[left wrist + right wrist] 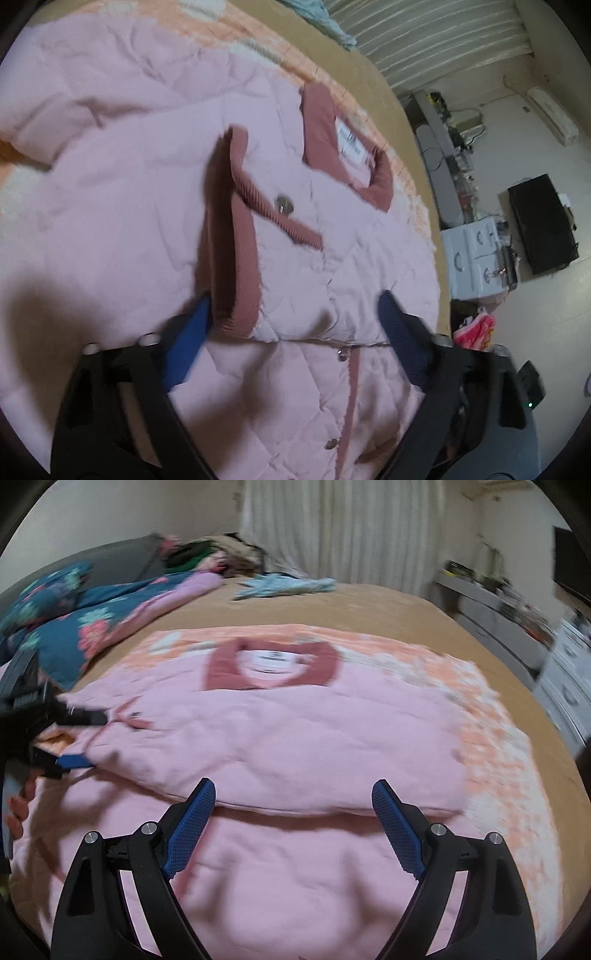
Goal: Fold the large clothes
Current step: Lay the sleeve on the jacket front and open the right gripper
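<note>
A pink quilted jacket (140, 206) with dark rose ribbed trim lies flat on the bed, its sleeves folded across the body. Its collar (325, 122) holds a white label. A sleeve cuff (236, 258) lies just beyond my left gripper (295, 306), whose jaws are open and empty, one on each side of the cuff end. In the right wrist view the jacket (295, 746) fills the middle, collar (273, 662) at the far side. My right gripper (293, 794) is open and empty above a folded sleeve edge. The left gripper (83, 738) shows at the jacket's left side.
An orange and white blanket (495, 738) lies under the jacket on a tan bedspread (388, 605). A blue floral quilt (74, 620) and piled clothes are at the bed's far left, a light blue garment (284, 585) at the far side. White drawers (476, 258) and a desk stand beside the bed.
</note>
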`<state>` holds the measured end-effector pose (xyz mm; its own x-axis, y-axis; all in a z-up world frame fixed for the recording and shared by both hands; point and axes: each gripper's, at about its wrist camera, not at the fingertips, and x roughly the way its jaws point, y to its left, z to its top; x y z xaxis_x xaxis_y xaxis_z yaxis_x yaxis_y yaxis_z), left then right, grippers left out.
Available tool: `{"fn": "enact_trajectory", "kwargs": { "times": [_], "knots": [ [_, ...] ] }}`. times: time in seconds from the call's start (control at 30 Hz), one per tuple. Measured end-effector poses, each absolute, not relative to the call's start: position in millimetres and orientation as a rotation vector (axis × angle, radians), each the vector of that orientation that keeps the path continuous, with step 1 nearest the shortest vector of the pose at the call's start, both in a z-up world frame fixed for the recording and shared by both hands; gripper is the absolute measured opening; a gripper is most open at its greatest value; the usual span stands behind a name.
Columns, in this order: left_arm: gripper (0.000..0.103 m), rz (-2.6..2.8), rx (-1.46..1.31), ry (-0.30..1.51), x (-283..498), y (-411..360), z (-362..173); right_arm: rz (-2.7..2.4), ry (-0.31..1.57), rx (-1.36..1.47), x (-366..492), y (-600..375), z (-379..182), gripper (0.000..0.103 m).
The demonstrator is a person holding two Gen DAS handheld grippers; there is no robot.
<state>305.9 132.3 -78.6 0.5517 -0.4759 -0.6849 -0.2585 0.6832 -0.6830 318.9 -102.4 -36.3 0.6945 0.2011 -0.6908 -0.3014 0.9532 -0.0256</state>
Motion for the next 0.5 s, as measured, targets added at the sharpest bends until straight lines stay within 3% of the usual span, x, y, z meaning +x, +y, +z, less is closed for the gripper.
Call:
{"fn": "enact_trajectory", "kwargs": {
  "times": [0.03,0.13,0.17,0.37,0.5],
  "knots": [
    [0.06,-0.138,-0.812,1.019,307.5,127.7,-80.8,0.264,0.757,-0.13,321.4,-111.0,-37.9,0.086],
    [0.021,-0.096,-0.601,1.025,314.2,110.6,-73.8,0.217,0.774,-0.081,327.5,-138.1,-41.7,0.086],
    [0.017,-0.099,-0.569,1.011,315.5,109.6,-68.1,0.208,0.775,-0.071,327.8,-144.1,-41.7,0.086],
    [0.012,-0.093,-0.368,0.87,321.6,112.7,-10.8,0.162,0.776,-0.004,336.1,-168.9,-40.2,0.086],
    [0.012,-0.067,-0.288,0.852,325.0,118.4,-3.0,0.175,0.764,-0.005,342.3,-165.5,-35.4,0.086]
  ]
}}
